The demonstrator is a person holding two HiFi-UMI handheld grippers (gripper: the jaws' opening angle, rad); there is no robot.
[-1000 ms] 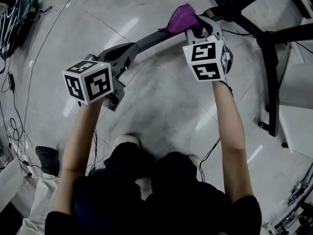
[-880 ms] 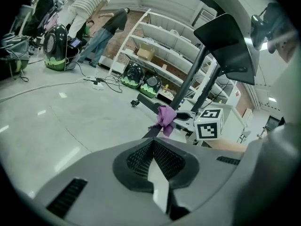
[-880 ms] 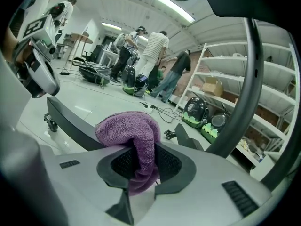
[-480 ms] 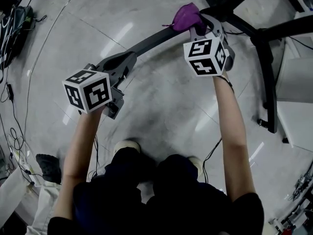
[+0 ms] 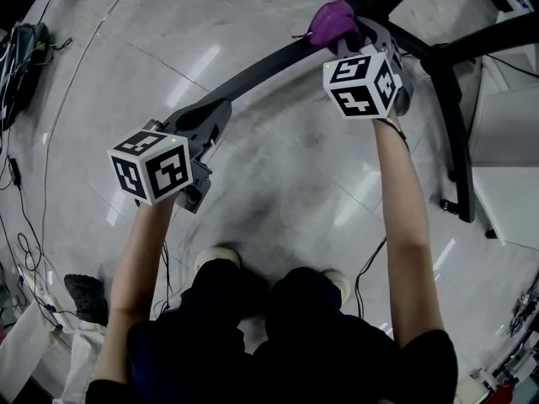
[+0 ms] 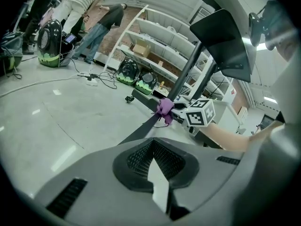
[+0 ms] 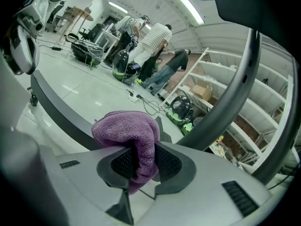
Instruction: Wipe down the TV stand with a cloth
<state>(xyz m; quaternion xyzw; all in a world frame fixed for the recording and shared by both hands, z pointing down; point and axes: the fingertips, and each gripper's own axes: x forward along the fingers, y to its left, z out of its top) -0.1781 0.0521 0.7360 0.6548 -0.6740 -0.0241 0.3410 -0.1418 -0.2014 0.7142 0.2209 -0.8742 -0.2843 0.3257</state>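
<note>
Gripping a bunched purple cloth (image 5: pixel 333 22), the right tool (image 5: pixel 360 39) presses it down on the far end of a long dark leg (image 5: pixel 253 72) of the TV stand (image 5: pixel 450 99). In the right gripper view the cloth (image 7: pixel 127 135) fills the gap between the jaws, which are clamped on a fold of it, while the rest bulges out over the top. The leg (image 7: pixel 56 109) runs away to the left beneath it.

The left tool (image 5: pixel 206 116) sits at the near end of the same leg, well apart from the cloth. Its own view shows the jaws drawn together with nothing between them; whether the left tool (image 6: pixel 153 161) touches the leg (image 6: pixel 141 132) is not clear. Beyond it, that view takes in the cloth (image 6: pixel 164 107) on the leg, just beside the right tool's marker cube (image 6: pixel 200 117).

The stand's other dark legs spread over the pale floor (image 5: pixel 278 183) at the far right. White shelves (image 7: pixel 221 112) line the far wall, and several people (image 7: pixel 155 41) stand near them. Cables (image 5: pixel 25 225) trail across the floor on the left.
</note>
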